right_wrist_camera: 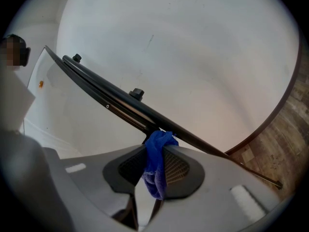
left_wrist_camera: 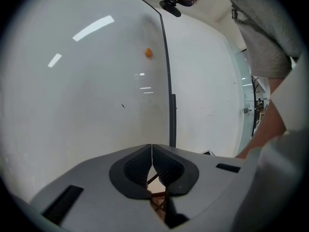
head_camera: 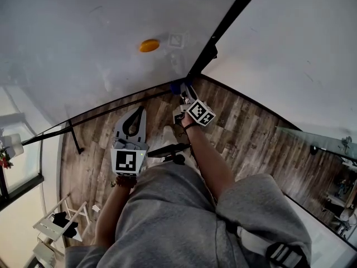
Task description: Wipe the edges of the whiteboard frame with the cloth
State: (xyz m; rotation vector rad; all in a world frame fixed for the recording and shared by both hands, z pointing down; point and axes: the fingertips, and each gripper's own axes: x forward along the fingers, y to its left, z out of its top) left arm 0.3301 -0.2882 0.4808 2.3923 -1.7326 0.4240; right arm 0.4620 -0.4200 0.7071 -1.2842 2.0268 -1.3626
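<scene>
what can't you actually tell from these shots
- Cloth: mostly pinched inside the right gripper in the right gripper view, so its full size is hidden.
- Frame: its lower stretch runs behind that gripper's body in the same view, and any dirt on it is too small to see.
- Orange spot on the whiteboard: too small in the head view to tell a magnet from a mark.
</scene>
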